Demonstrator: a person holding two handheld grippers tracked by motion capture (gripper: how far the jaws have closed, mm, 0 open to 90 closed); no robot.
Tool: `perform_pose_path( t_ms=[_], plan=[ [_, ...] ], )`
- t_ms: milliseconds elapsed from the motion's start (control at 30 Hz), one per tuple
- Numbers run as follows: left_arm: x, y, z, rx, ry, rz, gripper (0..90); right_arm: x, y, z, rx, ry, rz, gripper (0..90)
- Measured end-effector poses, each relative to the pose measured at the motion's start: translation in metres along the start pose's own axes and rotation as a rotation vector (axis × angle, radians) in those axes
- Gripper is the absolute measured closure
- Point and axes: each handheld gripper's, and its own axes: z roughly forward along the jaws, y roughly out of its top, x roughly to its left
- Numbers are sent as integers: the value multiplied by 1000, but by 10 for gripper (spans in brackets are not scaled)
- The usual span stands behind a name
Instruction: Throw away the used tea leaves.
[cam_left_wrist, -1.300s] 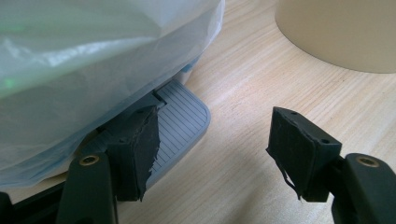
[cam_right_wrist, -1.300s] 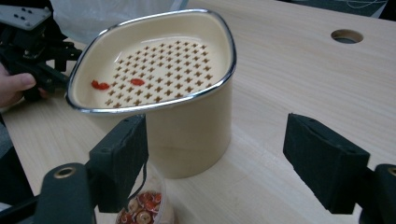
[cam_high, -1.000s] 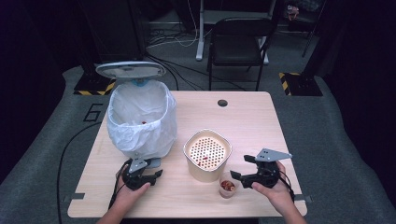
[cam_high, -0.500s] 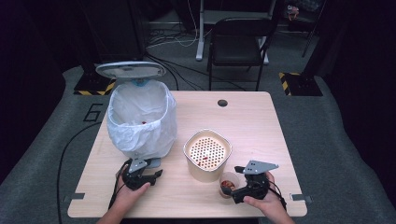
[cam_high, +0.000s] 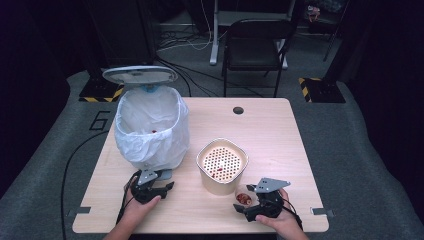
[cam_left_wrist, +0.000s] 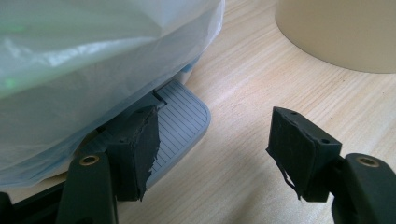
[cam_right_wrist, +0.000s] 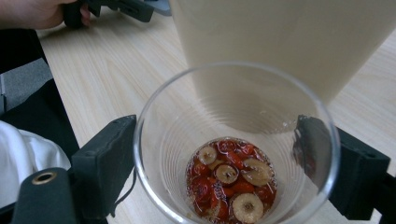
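**Right tongs bracket a glass cup of fruit dregs; left tongs rest spread at the bin pedal**

The right gripper (cam_high: 248, 200) sits near the front edge of the wooden table (cam_high: 280, 135), its two black jaws standing on either side of a small clear glass cup (cam_right_wrist: 236, 144). The jaws have just been closing with the cup between them; in the right gripper view the near pad meets the glass wall, though I cannot tell whether both press firmly. The cup stands upright just beside a cream strainer pot (cam_high: 222, 165) and holds wet red berries and pale sliced fruit (cam_right_wrist: 229, 184) at its bottom.

The left gripper (cam_left_wrist: 215, 154) is spread apart and grasps nothing; one jaw rests by the grey foot pedal (cam_left_wrist: 180, 123) of a lidded bin lined with a white bag (cam_high: 150, 125).

The cup looks light, rigid, smooth and breakable, and probably slippery where damp. A hold across the mid-wall, below the rim, with gentle pressure and the cup kept upright, seems safest.
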Motion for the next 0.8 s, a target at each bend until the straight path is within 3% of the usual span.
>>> perform_pose_path(
  t_ms=[433, 800],
  plan=[
    [0, 0, 0, 0, 1, 0, 336, -3, -7, 8, 11, -1, 3, 260],
    [0, 0, 0, -1, 3, 1, 336, -5, -4, 6, 22, 1, -35, 380]
  ],
)
